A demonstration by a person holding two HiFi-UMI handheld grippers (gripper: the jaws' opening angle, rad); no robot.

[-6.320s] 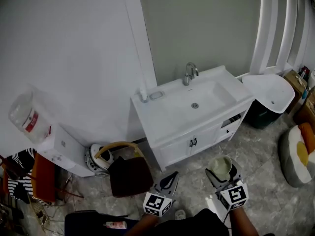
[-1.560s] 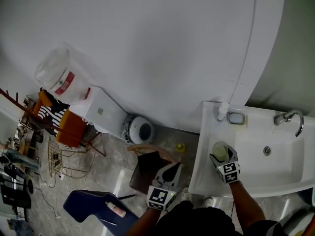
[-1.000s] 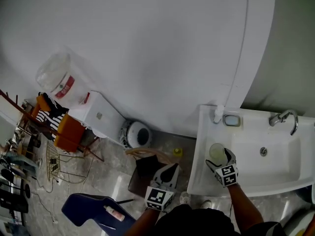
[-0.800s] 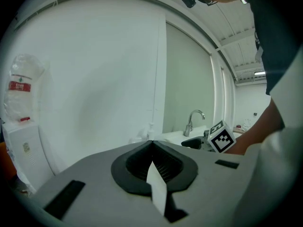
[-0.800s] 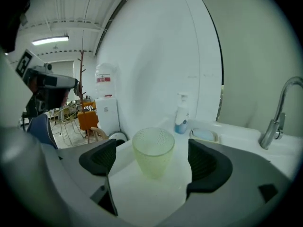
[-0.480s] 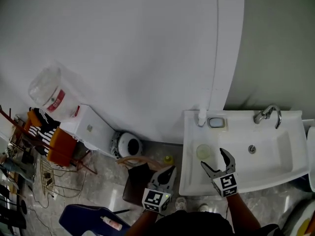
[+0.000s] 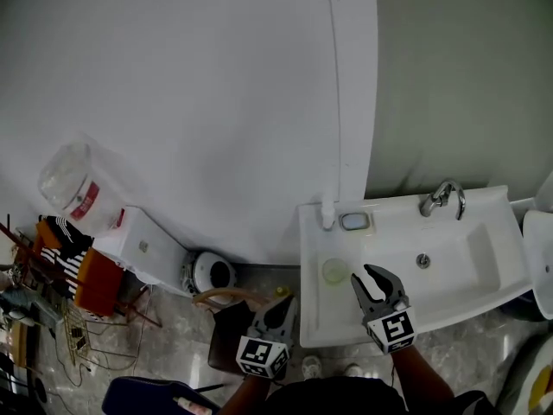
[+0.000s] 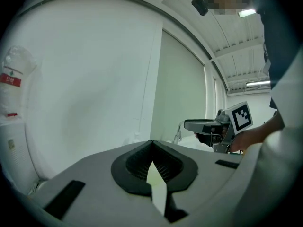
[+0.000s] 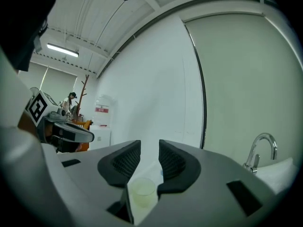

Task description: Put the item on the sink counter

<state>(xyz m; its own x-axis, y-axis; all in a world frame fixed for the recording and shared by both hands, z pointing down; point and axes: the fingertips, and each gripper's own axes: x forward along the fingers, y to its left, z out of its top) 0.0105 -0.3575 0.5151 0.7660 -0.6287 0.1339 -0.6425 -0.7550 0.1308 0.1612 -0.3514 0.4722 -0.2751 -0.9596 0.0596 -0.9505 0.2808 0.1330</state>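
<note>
A pale, translucent cup (image 7: 335, 271) stands upright on the white sink counter (image 7: 315, 318), left of the basin. My right gripper (image 7: 369, 278) hovers just right of the cup, apart from it. Its jaws are closing with nothing between them. In the right gripper view the cup (image 9: 142, 193) shows low down through the gap of the right gripper (image 9: 149, 145). My left gripper (image 7: 276, 313) hangs lower left, off the counter and above the floor. In its own view the left gripper (image 8: 152, 143) has its tips together and holds nothing.
A faucet (image 7: 441, 197), a soap dish (image 7: 355, 221) and a small white bottle (image 7: 327, 214) line the counter's back edge, against the wall. On the floor to the left are a brown stool (image 7: 229, 322), a round white appliance (image 7: 210, 273) and a water dispenser (image 7: 130, 240).
The right gripper let go of the cup, leaving it on the counter, and drew back to its right. Its jaws spread wide, then narrowed. The left gripper stayed low.
</note>
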